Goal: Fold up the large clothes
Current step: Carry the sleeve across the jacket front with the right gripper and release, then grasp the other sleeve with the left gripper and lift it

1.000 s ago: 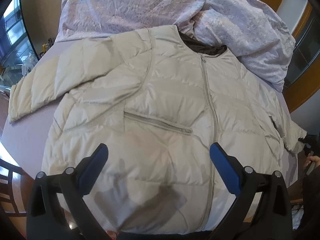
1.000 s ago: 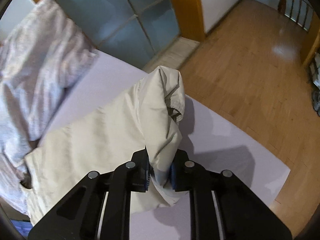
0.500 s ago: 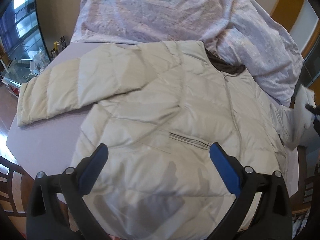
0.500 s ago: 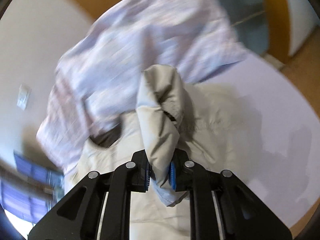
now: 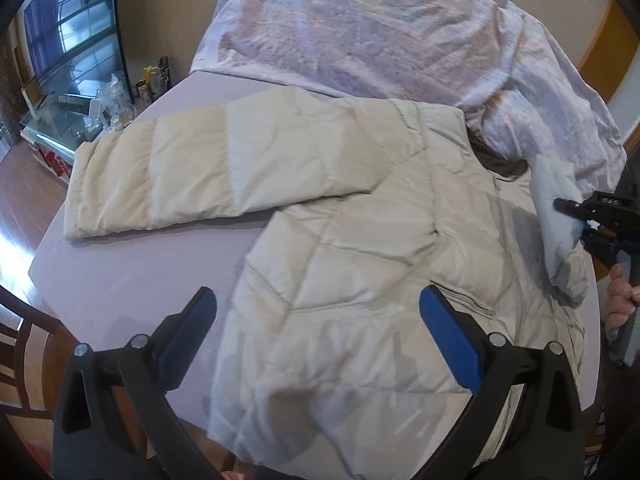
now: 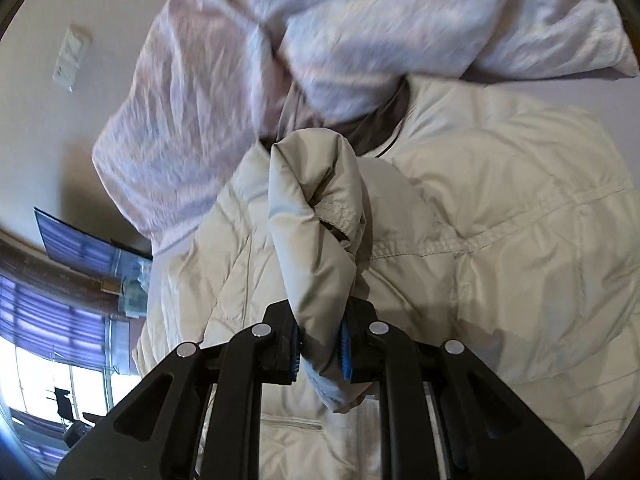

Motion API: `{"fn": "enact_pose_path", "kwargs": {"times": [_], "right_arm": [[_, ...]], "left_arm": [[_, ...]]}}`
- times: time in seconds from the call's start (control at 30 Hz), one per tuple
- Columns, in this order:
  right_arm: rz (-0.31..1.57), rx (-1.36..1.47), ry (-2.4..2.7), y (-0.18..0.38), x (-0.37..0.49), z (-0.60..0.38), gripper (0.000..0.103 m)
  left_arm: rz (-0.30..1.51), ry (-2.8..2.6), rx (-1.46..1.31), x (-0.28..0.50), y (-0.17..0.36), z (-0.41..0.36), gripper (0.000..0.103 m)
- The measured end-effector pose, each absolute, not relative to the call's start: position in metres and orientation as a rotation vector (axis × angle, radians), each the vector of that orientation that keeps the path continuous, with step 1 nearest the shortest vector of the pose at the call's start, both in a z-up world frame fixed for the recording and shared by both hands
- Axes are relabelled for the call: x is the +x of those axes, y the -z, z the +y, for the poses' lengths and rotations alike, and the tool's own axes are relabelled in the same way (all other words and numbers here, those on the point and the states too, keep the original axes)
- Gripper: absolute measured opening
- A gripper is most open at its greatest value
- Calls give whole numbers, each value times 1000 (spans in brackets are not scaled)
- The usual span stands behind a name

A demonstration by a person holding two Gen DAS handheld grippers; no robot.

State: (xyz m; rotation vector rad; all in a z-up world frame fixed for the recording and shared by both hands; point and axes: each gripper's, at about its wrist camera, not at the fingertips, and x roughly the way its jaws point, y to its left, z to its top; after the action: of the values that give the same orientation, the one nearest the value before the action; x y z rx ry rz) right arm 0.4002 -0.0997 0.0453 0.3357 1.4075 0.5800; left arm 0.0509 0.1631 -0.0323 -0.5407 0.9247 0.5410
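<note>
Over the surface (image 5: 132,264), jacket (image 5: 360,264) spread flat; sleeve cuff (image 6: 316,232) clamped in right claw (image 6: 320,350), raised over the chest, apparently for folding inward; left claw (image 5: 318,330) spread apart, empty above the hem.

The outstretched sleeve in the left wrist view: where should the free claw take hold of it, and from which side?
Probably at the cuff end of the outstretched sleeve. It lies flat on the table, pointing away from the jacket body, so its open edge is free. The open left claw could come in from that outer end.
</note>
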Motion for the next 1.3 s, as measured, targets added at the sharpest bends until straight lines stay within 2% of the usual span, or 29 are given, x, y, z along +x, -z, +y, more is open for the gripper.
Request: {"fn": "enact_pose_path", "kwargs": {"times": [0.17, 0.27, 0.4, 0.63, 0.87, 1.0, 1.3], "right_arm": [[1443, 192, -577, -23, 384, -61, 17], [1477, 81, -582, -9, 369, -45, 27], [1455, 49, -650, -16, 360, -38, 60], [1307, 232, -566, -45, 376, -78, 60], [1428, 101, -457, 3, 373, -57, 58], [1441, -66, -434, 23, 360, -26, 61], [1451, -55, -433, 31, 362, -25, 63]], "left_arm": [[926, -541, -548, 49, 35, 175, 101], [924, -537, -549, 50, 36, 180, 101], [924, -532, -555, 51, 38, 191, 101], [914, -536, -585, 52, 42, 212, 101], [907, -586, -679, 39, 51, 248, 101], [884, -646, -730, 24, 53, 276, 101], [784, -834, -877, -34, 54, 376, 101]]}}
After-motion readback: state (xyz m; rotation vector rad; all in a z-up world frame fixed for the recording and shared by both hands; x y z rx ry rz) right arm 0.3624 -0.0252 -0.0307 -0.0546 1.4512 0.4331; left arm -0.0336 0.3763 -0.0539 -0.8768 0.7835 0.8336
